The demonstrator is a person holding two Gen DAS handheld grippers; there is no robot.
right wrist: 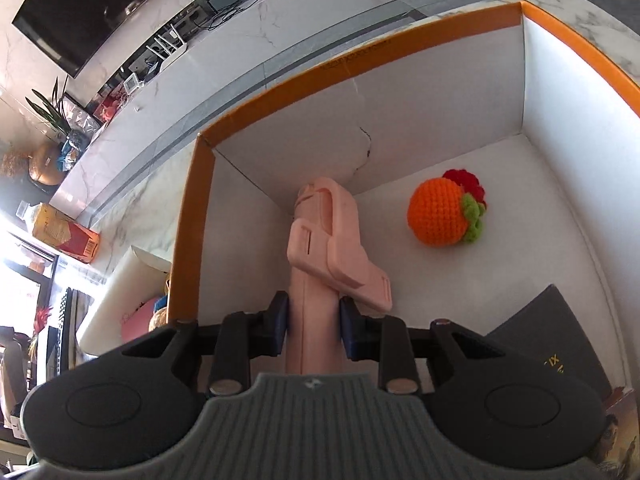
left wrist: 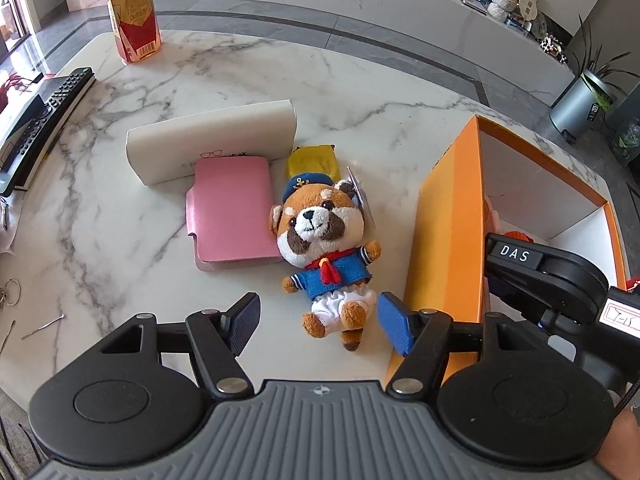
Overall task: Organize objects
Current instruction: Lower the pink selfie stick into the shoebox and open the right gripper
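Only right wrist view shows box [right wrist: 544, 92] interior: right gripper [right wrist: 314, 326] clamps pink tool [right wrist: 324, 248], crochet orange [right wrist: 444, 212] near far corner. Left gripper [left wrist: 316, 322] spread wide, hovering over plush [left wrist: 324, 244] mid-tabletop [left wrist: 120, 240].

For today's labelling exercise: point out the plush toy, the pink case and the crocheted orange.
plush toy [left wrist: 320, 236], left wrist view, on its face.
pink case [left wrist: 234, 208], left wrist view, cover's middle.
crocheted orange [right wrist: 440, 216], right wrist view, orange body.
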